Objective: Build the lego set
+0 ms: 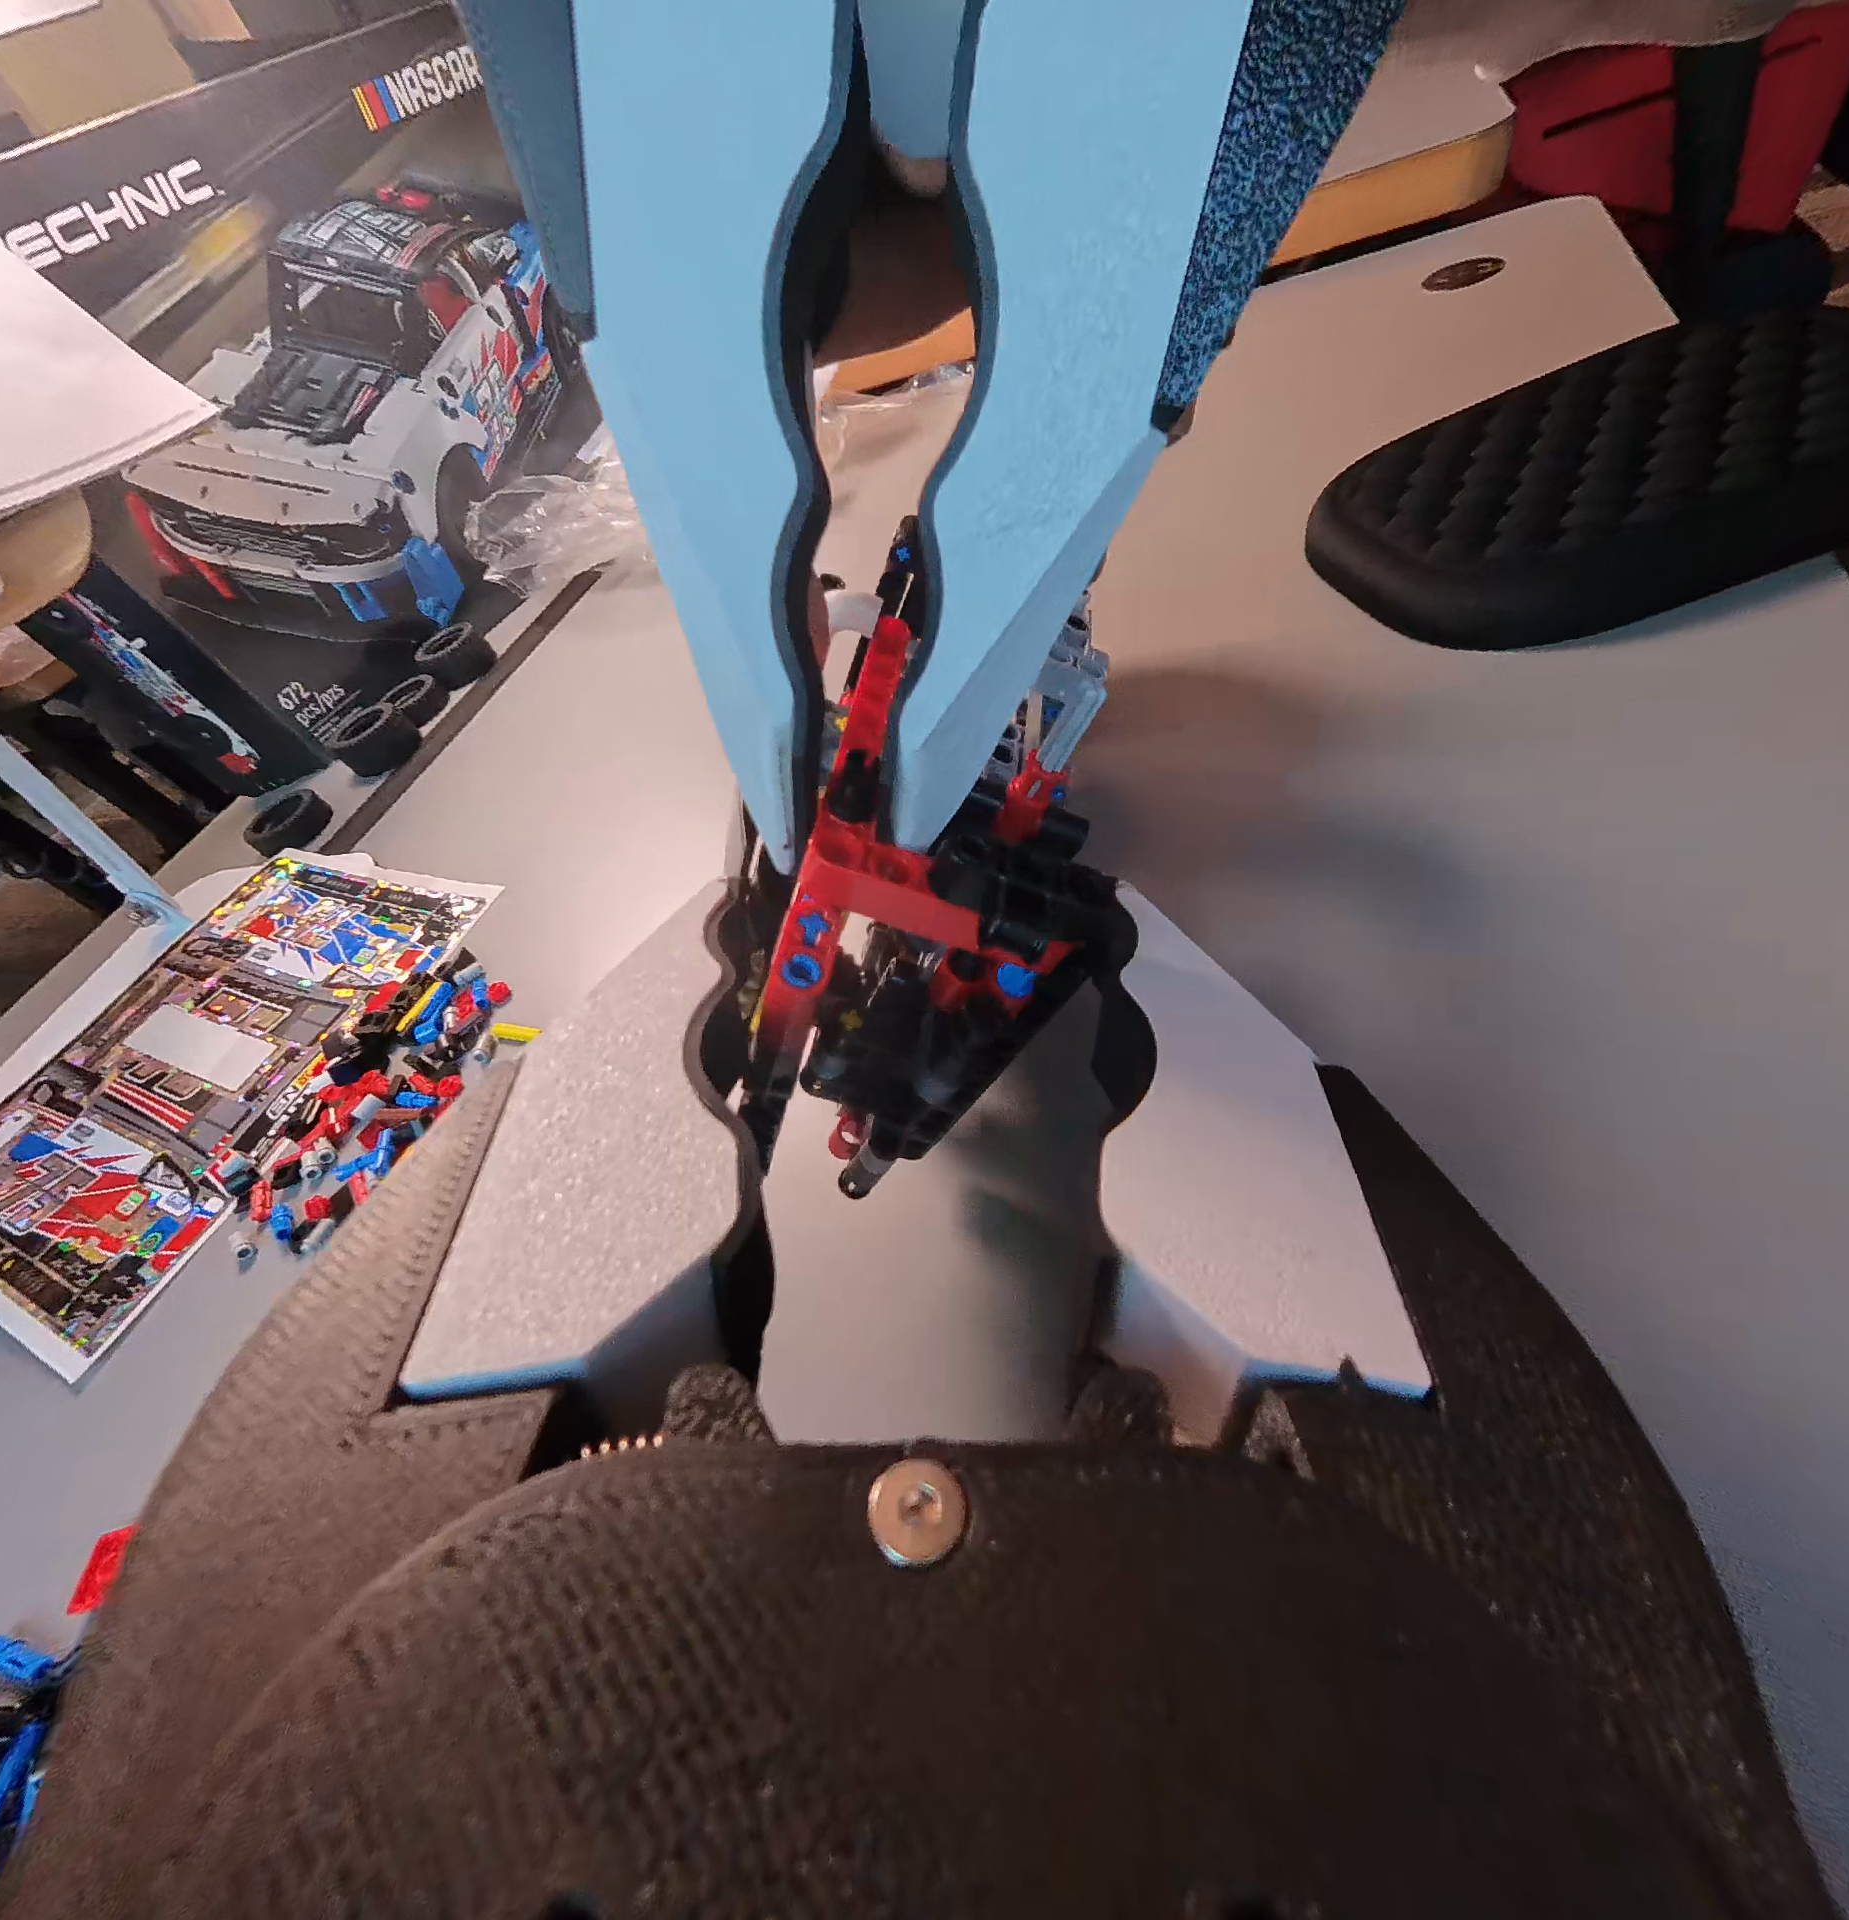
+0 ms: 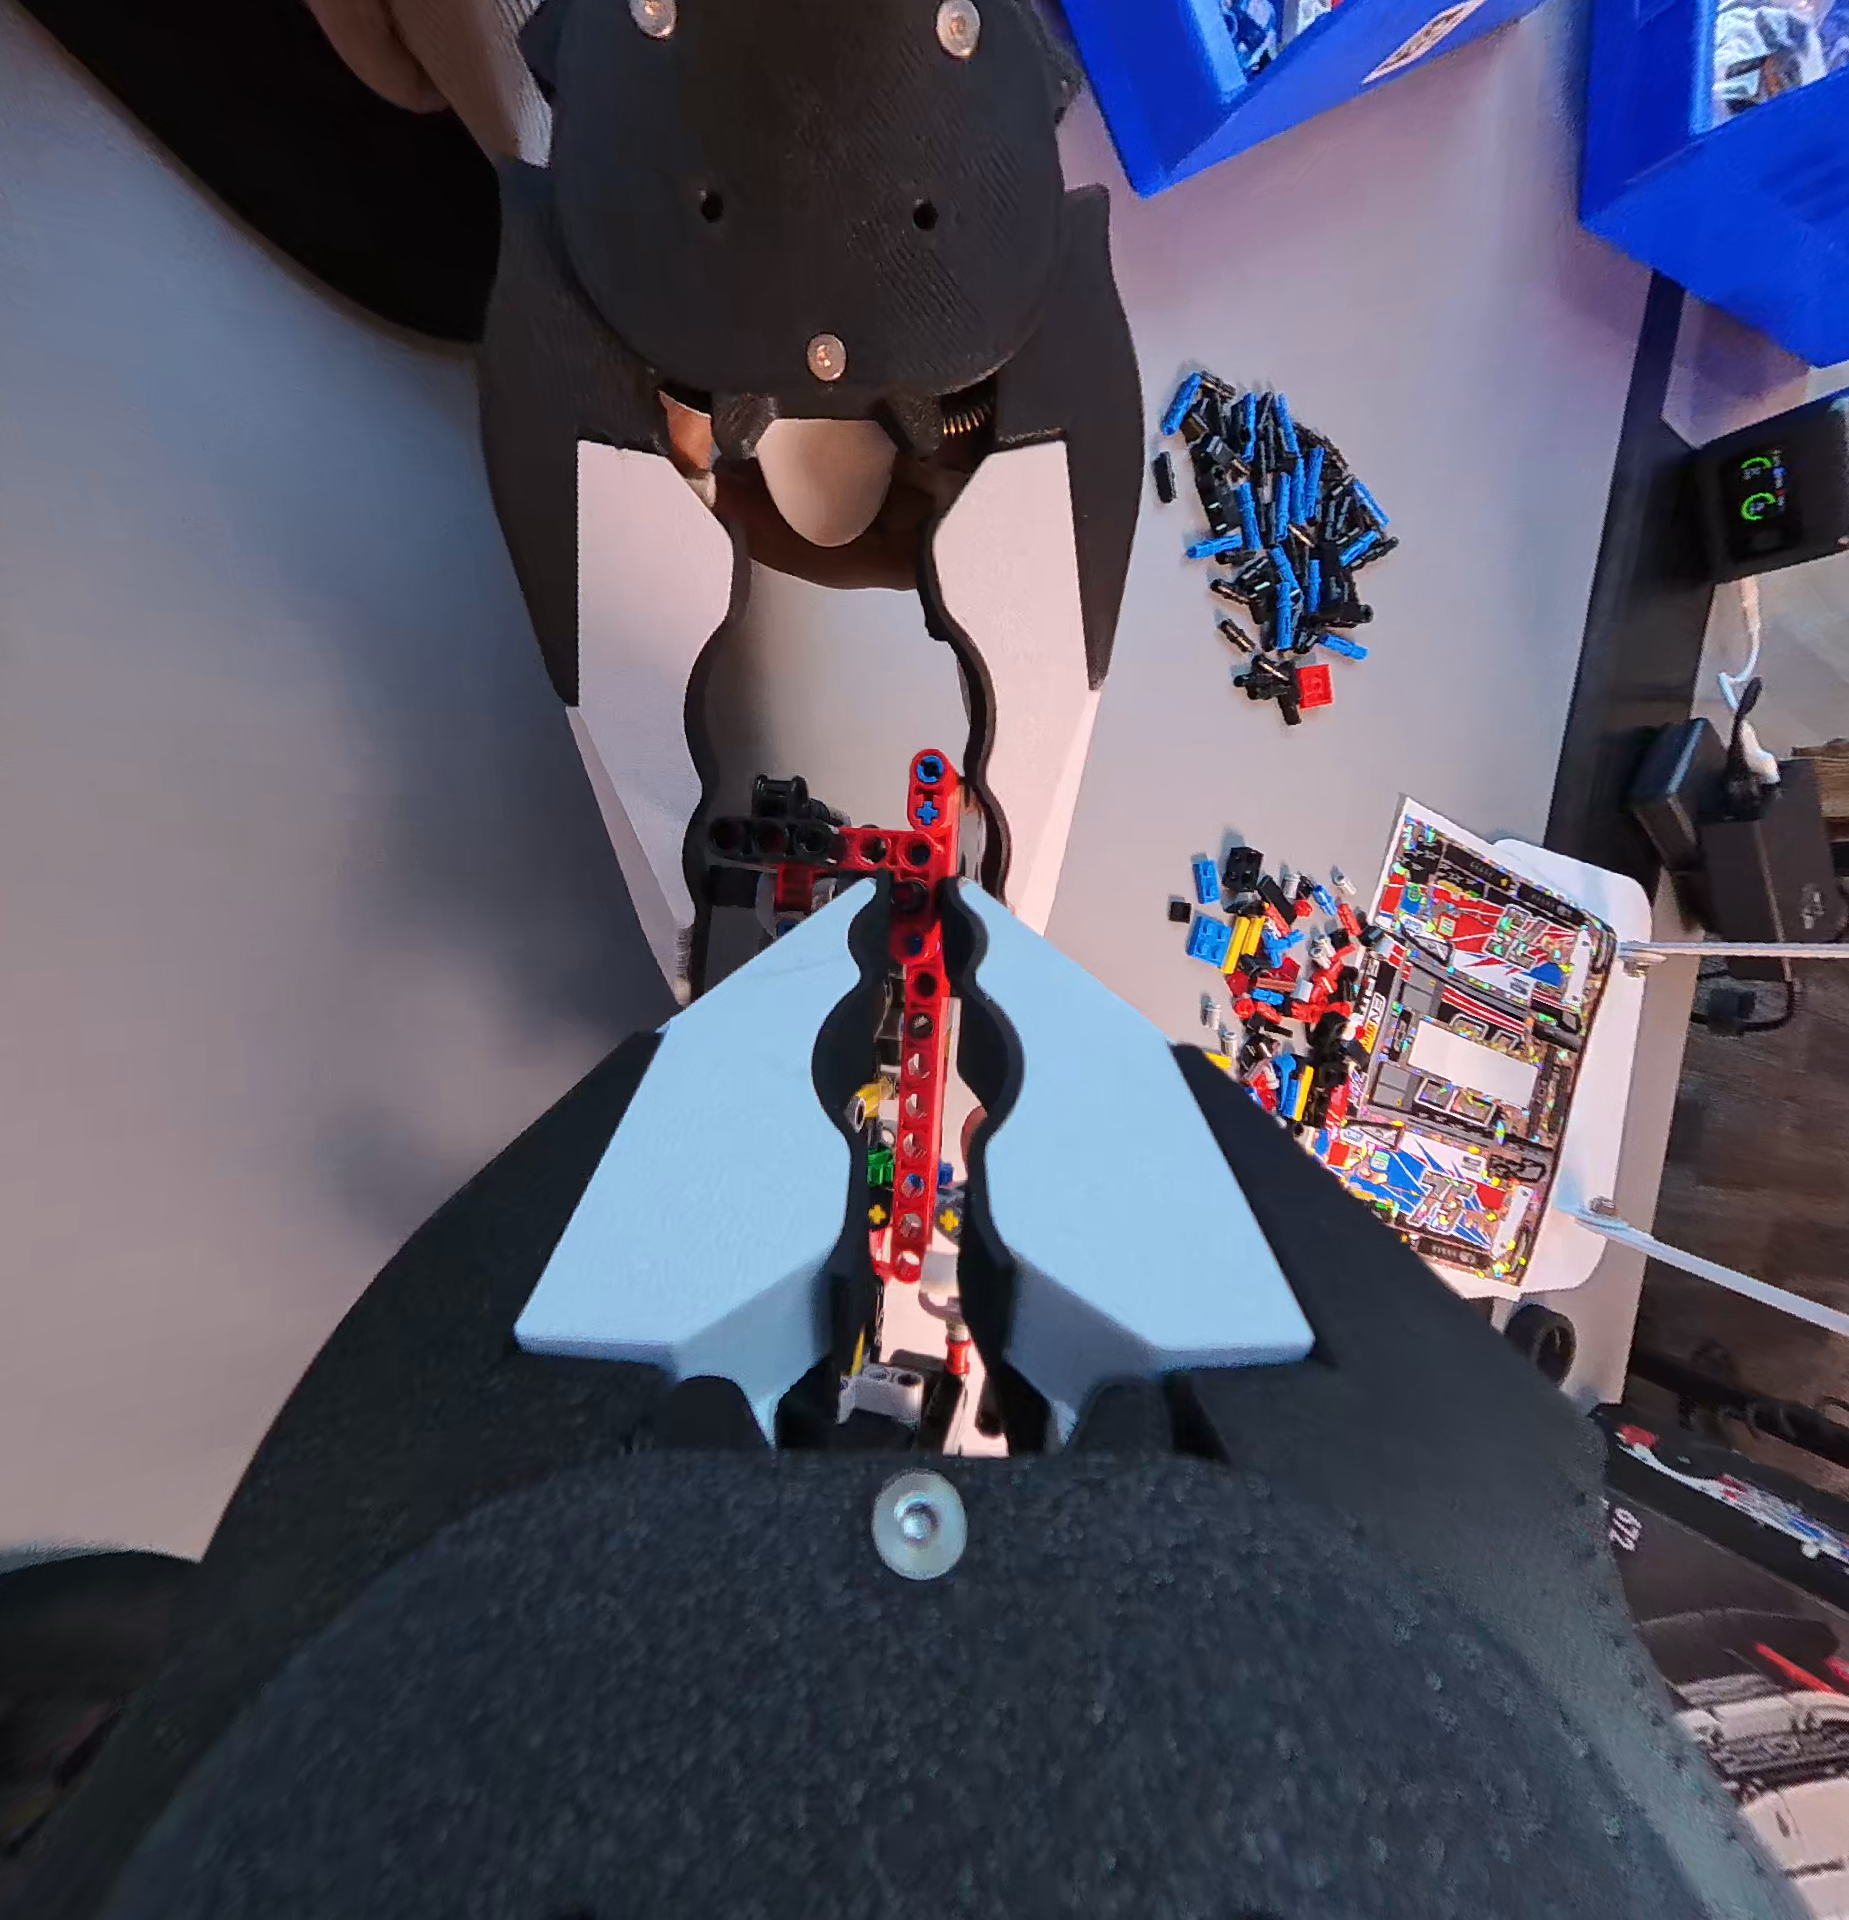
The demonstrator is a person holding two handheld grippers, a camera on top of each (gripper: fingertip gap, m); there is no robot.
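A partly built lego assembly (image 1: 961, 987) of black, red and grey parts is held above the grey table (image 1: 1419, 935). My left gripper (image 1: 920, 935), with white fingers, is shut on its black lower body from both sides. My right gripper (image 1: 852, 821), with light blue fingers, reaches in from the opposite side. It is shut on the long red beam (image 2: 915, 1039) that stands on the assembly. In the right wrist view the right gripper (image 2: 915, 894) pinches the beam just below its red cross piece (image 2: 878, 847). The left gripper (image 2: 847, 862) faces it from above.
A pile of small loose pieces (image 1: 380, 1091) lies on a sticker sheet (image 1: 172, 1091) at the left, behind them several black tyres (image 1: 411, 707) and the set's box (image 1: 276, 416). A pile of blue and black pins (image 2: 1284, 540) and blue bins (image 2: 1730, 156) lie to the right. A black pad (image 1: 1626, 468) lies beyond. My two grippers' fingertips are within a few centimetres of each other.
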